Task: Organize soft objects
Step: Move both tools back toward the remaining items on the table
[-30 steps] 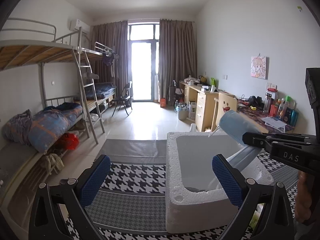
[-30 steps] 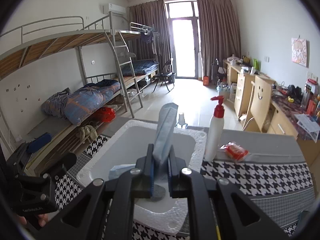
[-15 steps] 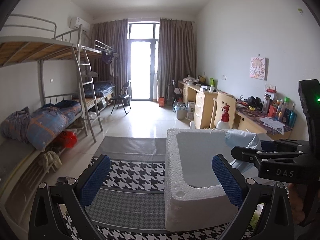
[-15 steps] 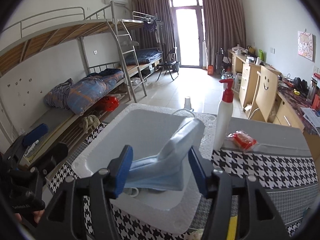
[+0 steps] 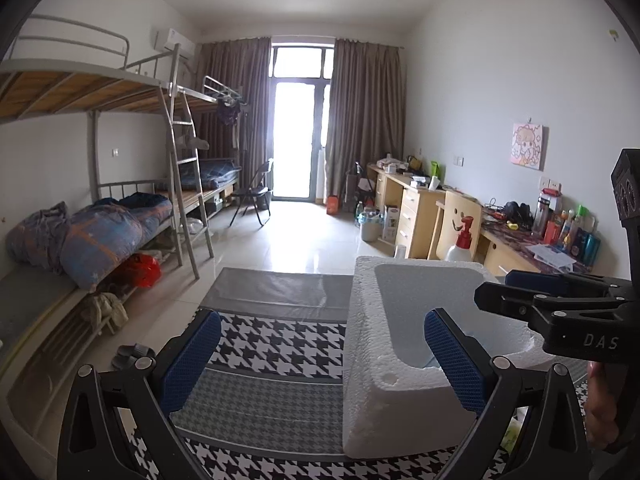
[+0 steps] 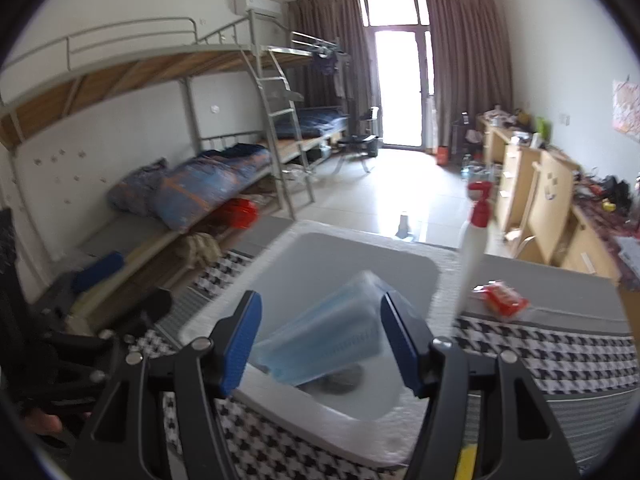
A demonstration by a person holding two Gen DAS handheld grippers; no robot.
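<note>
Now spreading wider over the white foam box [image 6: 404, 254], right gripper [image 6: 320, 340] pads clear of the blue face masks [image 6: 320, 340], seemingly dropping loose inside it, though blurred. Left gripper [image 5: 320, 360] hanging agape, gripping nothing, beside the box.

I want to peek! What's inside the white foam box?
Blue face masks are in the foam box, below the right gripper, whose jaws are opening. They cover part of the bottom, so anything underneath is hidden.

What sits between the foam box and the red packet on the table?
A white pump bottle with a red top, standing between the foam box and the red packet, seen in the right wrist view.
</note>
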